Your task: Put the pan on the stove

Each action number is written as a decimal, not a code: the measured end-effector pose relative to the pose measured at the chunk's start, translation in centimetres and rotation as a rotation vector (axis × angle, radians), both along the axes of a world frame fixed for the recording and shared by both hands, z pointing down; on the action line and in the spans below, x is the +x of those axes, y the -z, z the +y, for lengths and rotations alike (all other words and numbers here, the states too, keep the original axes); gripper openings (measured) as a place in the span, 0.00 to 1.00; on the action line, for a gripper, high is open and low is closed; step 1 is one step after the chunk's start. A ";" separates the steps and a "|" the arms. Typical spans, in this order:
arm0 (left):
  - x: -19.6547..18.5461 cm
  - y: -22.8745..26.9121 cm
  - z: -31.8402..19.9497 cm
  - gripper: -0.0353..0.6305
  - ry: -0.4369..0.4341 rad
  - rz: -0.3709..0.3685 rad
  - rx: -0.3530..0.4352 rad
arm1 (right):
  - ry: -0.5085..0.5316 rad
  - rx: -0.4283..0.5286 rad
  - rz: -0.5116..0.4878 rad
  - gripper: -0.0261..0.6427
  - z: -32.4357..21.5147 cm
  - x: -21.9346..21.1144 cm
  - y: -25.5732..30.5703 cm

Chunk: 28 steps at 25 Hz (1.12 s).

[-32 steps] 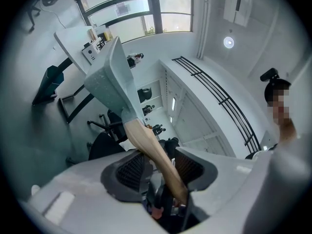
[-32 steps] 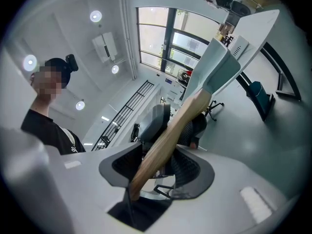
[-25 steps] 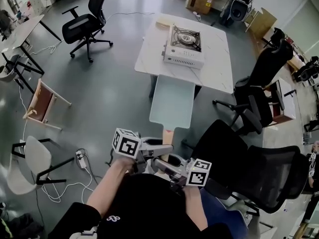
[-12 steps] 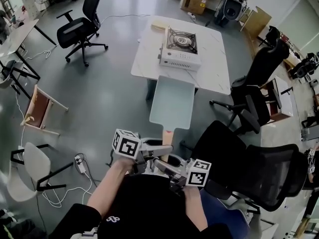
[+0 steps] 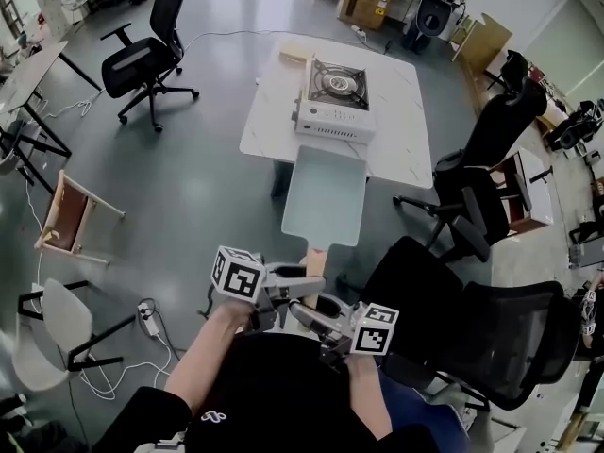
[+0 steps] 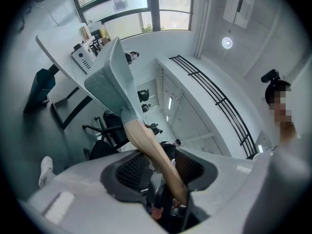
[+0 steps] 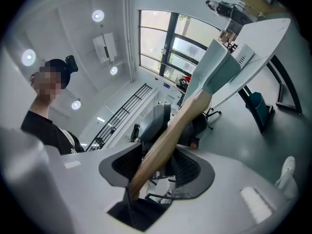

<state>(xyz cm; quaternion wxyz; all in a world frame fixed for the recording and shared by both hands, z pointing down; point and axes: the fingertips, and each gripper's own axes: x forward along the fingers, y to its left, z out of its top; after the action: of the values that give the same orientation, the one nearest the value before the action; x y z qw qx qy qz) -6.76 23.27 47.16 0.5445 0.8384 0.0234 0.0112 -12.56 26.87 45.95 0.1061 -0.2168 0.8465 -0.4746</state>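
**Pan (image 5: 324,194) in the air, stove (image 5: 332,100) ahead**

Our left gripper (image 5: 293,286) is clamped on the pan's wooden handle (image 5: 316,258). The right gripper (image 5: 316,314) is clamped on it too, just behind. The pan hangs approx. level over the floor, short of the table (image 5: 401,121) and well apart from the stove. We reckon: hold it level w/ both grips firm, carry it over the stove, centre it, lower gently, and don't clip the table edge. Count: 2 grippers, 1 pan, 1 stove, 1 table.
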 end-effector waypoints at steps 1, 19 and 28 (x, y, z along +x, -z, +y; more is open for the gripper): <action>0.2 0.0 -0.4 0.35 0.001 0.000 0.001 | 0.001 0.002 -0.002 0.33 -0.4 0.2 0.0; 5.4 -0.9 -10.6 0.35 0.002 -0.006 -0.021 | -0.012 -0.022 -0.022 0.33 -10.6 5.5 -0.6; 8.5 -1.2 -15.5 0.35 0.011 -0.019 -0.031 | -0.010 -0.033 -0.042 0.33 -15.6 8.6 -0.7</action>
<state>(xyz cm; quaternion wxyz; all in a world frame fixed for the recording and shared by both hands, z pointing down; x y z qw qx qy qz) 1.72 7.78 48.31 0.5577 0.8298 0.0140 0.0158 -4.00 11.29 46.69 0.1224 -0.2126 0.8350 -0.4925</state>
